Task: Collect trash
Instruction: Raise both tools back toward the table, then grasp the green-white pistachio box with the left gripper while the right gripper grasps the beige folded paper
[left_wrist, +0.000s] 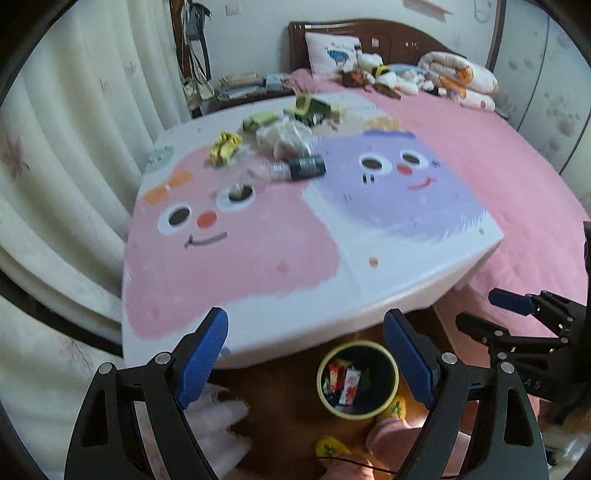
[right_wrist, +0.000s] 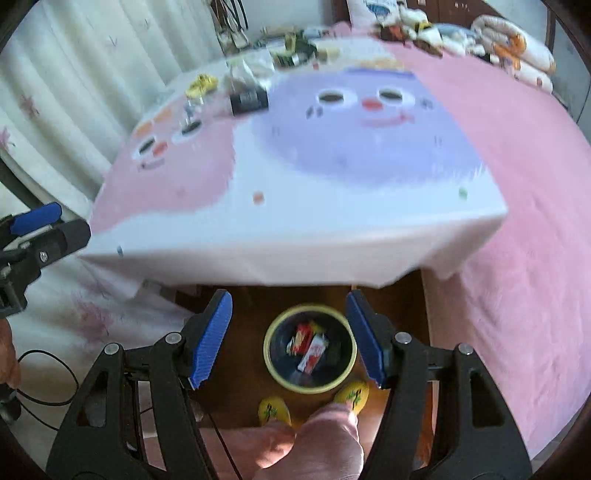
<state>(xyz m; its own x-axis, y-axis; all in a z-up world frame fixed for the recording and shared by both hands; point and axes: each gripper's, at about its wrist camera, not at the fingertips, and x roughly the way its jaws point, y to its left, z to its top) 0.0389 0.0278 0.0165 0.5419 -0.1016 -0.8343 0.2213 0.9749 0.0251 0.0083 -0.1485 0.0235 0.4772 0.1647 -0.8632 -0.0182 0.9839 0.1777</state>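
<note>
A yellow-rimmed dark bin (left_wrist: 357, 380) stands on the wooden floor below the table's near edge; it holds red and white wrappers (right_wrist: 309, 345). Trash lies at the table's far side: a clear bottle with a dark label (left_wrist: 295, 168), a yellow wrapper (left_wrist: 224, 147), crumpled white plastic (left_wrist: 282, 136), green packets (left_wrist: 258, 120) and a dark box (left_wrist: 314, 109). My left gripper (left_wrist: 306, 354) is open and empty, held above the near table edge. My right gripper (right_wrist: 290, 338) is open and empty, right over the bin (right_wrist: 310, 349); it also shows in the left wrist view (left_wrist: 517, 306).
The table (left_wrist: 332, 258) wears a white cloth with pink and purple cartoon faces. A pink bed (left_wrist: 517, 166) with folded quilts and toys lies to the right. Curtains (left_wrist: 74, 147) hang at the left. My feet in yellow slippers (right_wrist: 314, 402) stand beside the bin.
</note>
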